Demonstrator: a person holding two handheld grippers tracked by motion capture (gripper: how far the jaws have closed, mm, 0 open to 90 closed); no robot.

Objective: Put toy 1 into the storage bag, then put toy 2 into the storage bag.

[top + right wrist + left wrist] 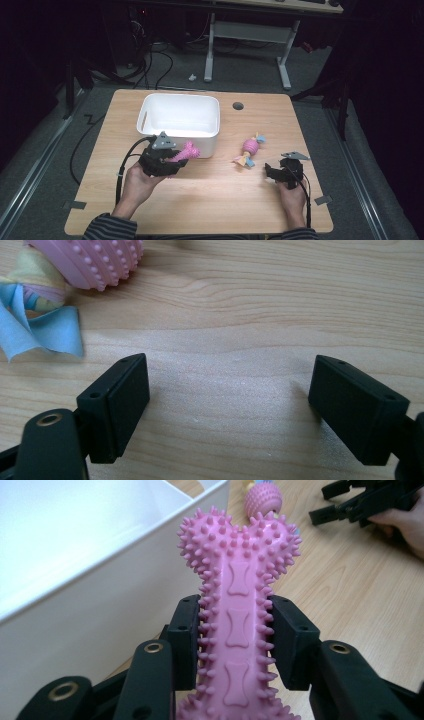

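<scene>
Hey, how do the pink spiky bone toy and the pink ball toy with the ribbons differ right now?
The bone toy is long, spiked all over and clamped in the left gripper beside the white bin. The ball toy is round, with cloth tails, and lies free on the table near the open right gripper. Both are pink.

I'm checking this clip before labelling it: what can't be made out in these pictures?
- Pink bone toy: its near end is cut off by the left gripper view's bottom edge.
- White bin: the floor along its near wall is hidden by that wall in the high view.
- Ball toy: cut off by the right gripper view's top edge.
</scene>
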